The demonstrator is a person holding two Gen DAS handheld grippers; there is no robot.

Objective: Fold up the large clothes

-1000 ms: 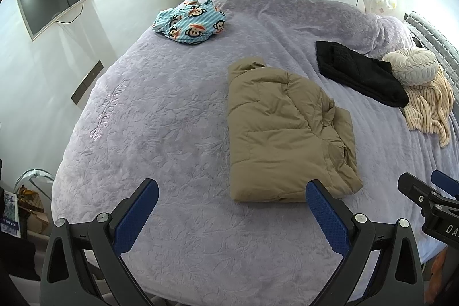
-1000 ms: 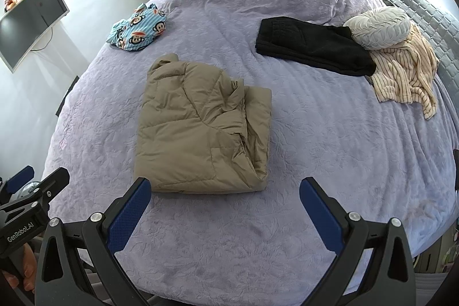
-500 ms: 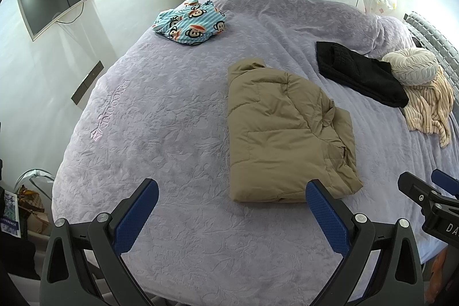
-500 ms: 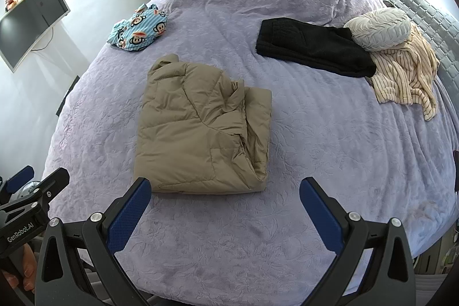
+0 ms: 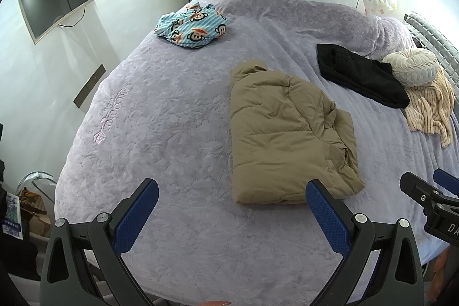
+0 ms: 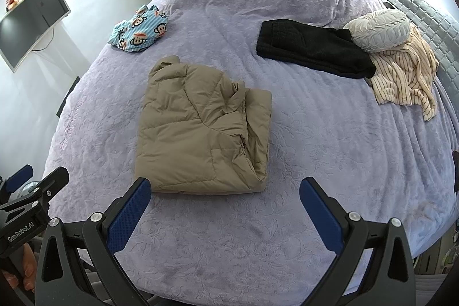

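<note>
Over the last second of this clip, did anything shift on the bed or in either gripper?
Nothing visibly changed. The folded tan jacket lies in the same spot on the purple bedspread, and the left gripper and right gripper stay open and empty above the near edge.

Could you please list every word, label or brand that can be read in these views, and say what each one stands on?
"GenRobot.AI": white print on the left tool's body, right wrist view.
"DA": cut-off white letters on the right tool's body, left wrist view.
Embroidered lettering on the purple bedspread: seemingly "LANCOONE", uncertain.
"...FERENCE": partly readable on a booklet beside the bed.
The brown jacket shows no readable label.
</note>
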